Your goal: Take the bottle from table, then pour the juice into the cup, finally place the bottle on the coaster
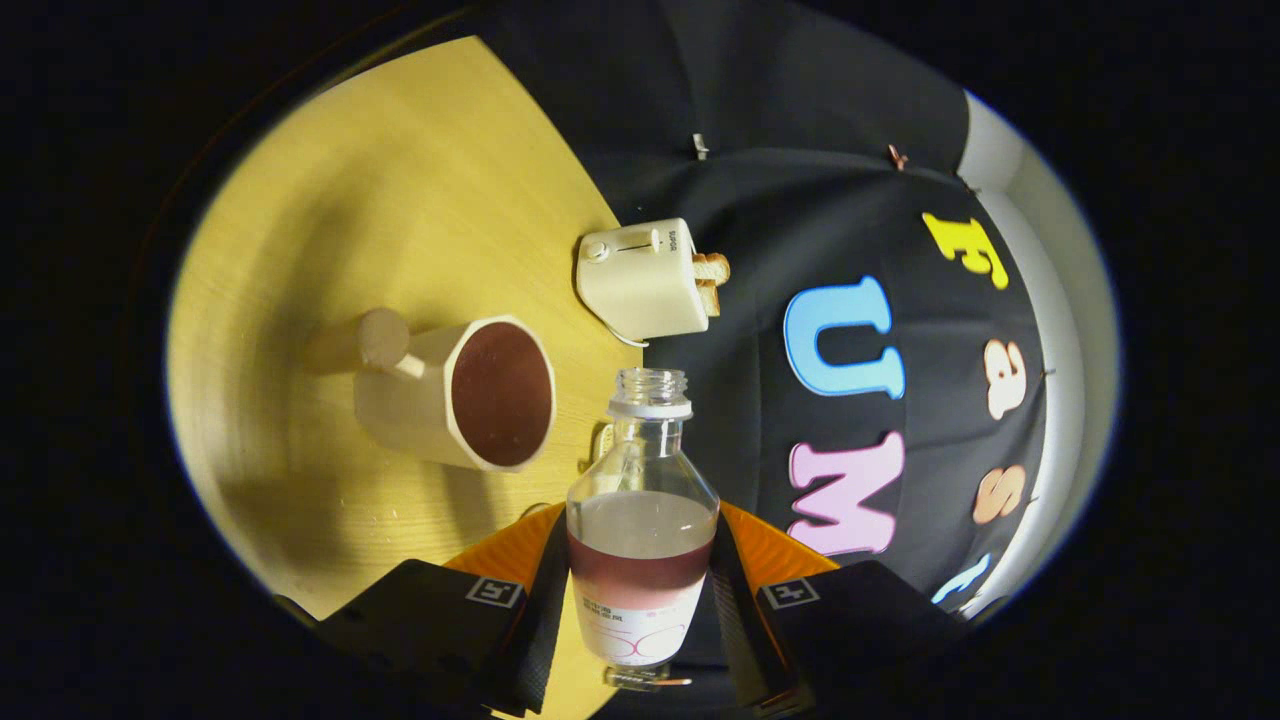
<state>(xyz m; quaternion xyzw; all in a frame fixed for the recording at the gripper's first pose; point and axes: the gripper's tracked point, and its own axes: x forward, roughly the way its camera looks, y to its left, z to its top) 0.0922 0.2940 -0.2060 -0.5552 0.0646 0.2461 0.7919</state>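
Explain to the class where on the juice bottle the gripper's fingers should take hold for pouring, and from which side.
Grip the bottle at its straight lower body, one finger on each flank, as the gripper does now. The walls there are parallel; the shoulder tapers to a narrow open neck, which must stay free to tip toward the cup.

gripper (640, 590) | rolled sideways | jaws clamped on bottle (640, 530), one each side

the bottle's (640, 540) lower sides were hidden by the claw's (640, 610) fingers; a small object (600, 445) behind its shoulder, at the bench's (380, 200) edge, was unidentifiable.
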